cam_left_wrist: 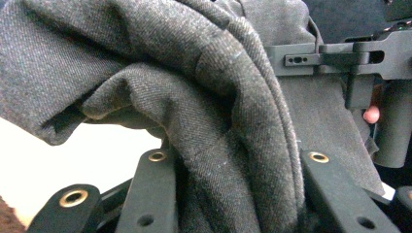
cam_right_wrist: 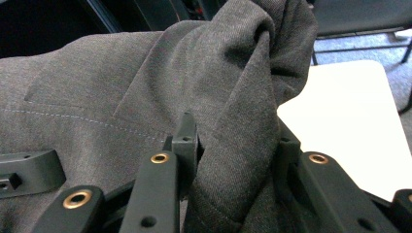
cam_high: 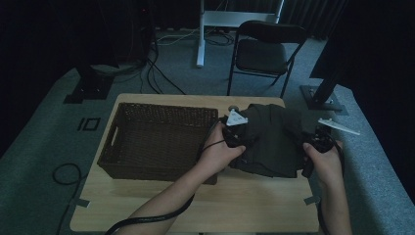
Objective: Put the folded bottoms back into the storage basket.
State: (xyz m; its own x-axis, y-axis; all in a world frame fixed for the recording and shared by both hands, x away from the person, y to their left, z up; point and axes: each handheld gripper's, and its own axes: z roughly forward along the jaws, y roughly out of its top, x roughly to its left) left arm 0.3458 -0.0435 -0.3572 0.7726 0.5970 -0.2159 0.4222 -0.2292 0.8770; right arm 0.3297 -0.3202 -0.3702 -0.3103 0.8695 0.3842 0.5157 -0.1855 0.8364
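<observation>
cloth: a folded dark grey garment [cam_high: 272,139], held up just above the right half of the counter [cam_high: 195,210]
left tool [cam_high: 234,133]: clenched on the garment's left edge, a thick fold between its jaws
right tool [cam_high: 317,146]: clenched on the right edge, fabric bunched between its jaws
long axis: the bundle spans from one tool to the other, across the counter
basket [cam_high: 157,142]: wicker, open, just left of the garment
nearer hand: the left, beside the basket's right wall
judgement: the carry likely goes leftward, over that wall

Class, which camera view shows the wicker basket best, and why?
The high view: the whole brown wicker basket sits on the table's left, beside the dark garment. In the left gripper view, perhaps a brown sliver at the bottom-left corner; the right gripper view has grey cloth and table.
</observation>
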